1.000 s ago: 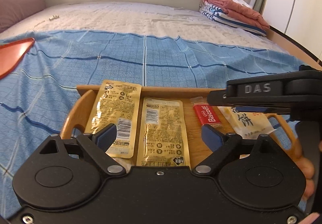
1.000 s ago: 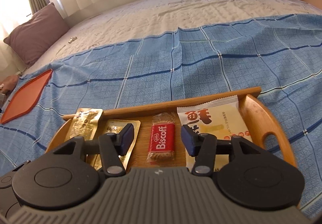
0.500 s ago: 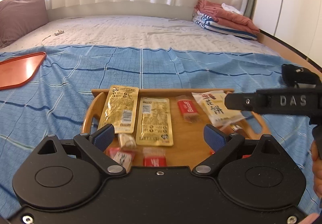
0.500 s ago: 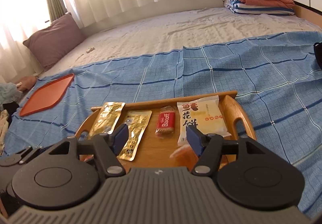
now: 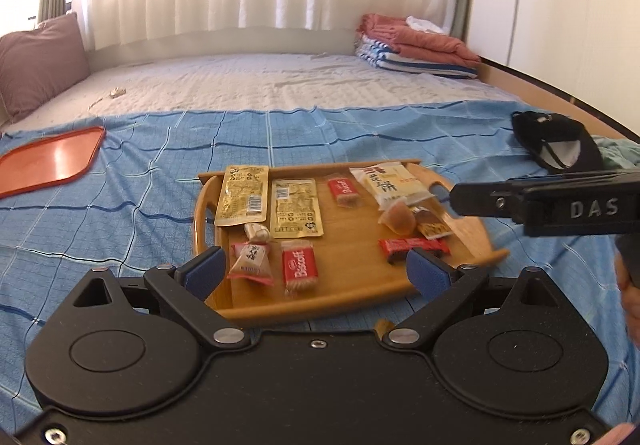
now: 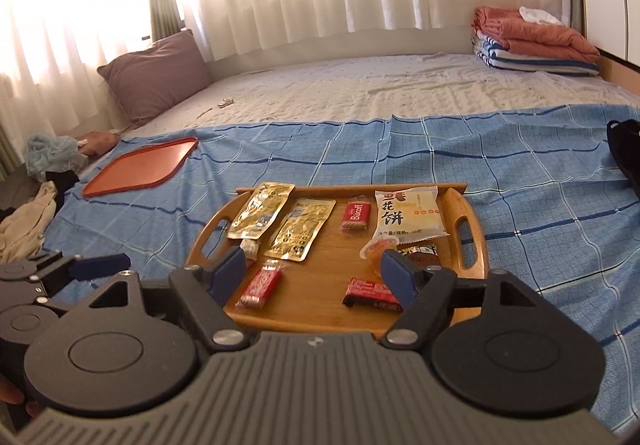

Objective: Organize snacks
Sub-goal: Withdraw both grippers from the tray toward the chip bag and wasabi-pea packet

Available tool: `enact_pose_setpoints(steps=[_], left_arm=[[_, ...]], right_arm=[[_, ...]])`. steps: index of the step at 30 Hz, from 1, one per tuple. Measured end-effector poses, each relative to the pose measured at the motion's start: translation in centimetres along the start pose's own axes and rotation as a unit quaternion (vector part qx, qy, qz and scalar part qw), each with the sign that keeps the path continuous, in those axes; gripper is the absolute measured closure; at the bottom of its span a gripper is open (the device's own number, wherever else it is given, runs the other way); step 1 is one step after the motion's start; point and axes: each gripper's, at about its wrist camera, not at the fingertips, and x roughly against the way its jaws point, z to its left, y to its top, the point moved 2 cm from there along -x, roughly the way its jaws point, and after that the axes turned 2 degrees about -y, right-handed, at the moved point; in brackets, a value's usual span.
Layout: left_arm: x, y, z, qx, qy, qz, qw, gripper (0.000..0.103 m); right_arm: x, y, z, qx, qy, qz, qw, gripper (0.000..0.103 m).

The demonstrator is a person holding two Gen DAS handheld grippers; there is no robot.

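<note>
A wooden tray (image 5: 348,297) (image 6: 468,229) lies on the blue checked sheet and holds several snacks. At its back are two gold packets (image 5: 242,195) (image 6: 260,215), a red Biscoff (image 5: 344,191) (image 6: 356,215) and a white-yellow cake packet (image 5: 386,181) (image 6: 408,215). Nearer lie a jelly cup (image 5: 398,219) (image 6: 380,249), a red bar (image 5: 414,247) (image 6: 372,293), another Biscoff (image 5: 298,271) and small candies (image 5: 252,259). My left gripper (image 5: 316,272) hovers open before the tray's near edge, holding nothing. My right gripper (image 6: 314,275) hangs beside it, jaws opening, nothing between them.
An orange tray (image 5: 48,161) (image 6: 140,165) lies on the sheet to the left. A purple pillow (image 6: 160,73) and folded blankets (image 5: 416,49) sit at the far side of the bed. A black bag (image 5: 560,145) lies at right, loose clothes (image 6: 28,221) at left.
Both grippers have pulled back and up from the tray, so the whole tray and its near snacks now show. The right gripper's jaws stand wider than before.
</note>
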Motion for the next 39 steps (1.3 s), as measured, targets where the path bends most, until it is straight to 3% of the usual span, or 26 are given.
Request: enact_pose_setpoints(steps=[10,17,28,32,39], left_arm=[[5.0,-2.0,-1.5,0.0,-0.017,-0.002,0.9999,0.005],[6.2,-4.0,-2.8,-0.005,-0.017,0.019,0.9997,0.005],[9.9,-4.1,-3.0,0.015,-0.02,0.015,0.9996,0.005],[11.3,-5.0,-2.9,0.028,-0.03,0.018,0.999,0.005],[11.4,-7.0,-3.4,0.018,-0.016,0.021,0.9995,0.005]], right_arm=[[3.3,-2.7,0.8,0.027,-0.007,0.002,1.0,0.018],[4.4,-4.4,1.0,0.033,-0.008,0.01,0.999,0.018],[7.0,-5.2,1.5,0.033,0.002,-0.001,0.999,0.018],[8.0,-5.9,1.6,0.039,0.006,-0.005,0.999,0.018],[8.0,-7.5,1.3,0.047,0.009,0.0,0.999,0.017]])
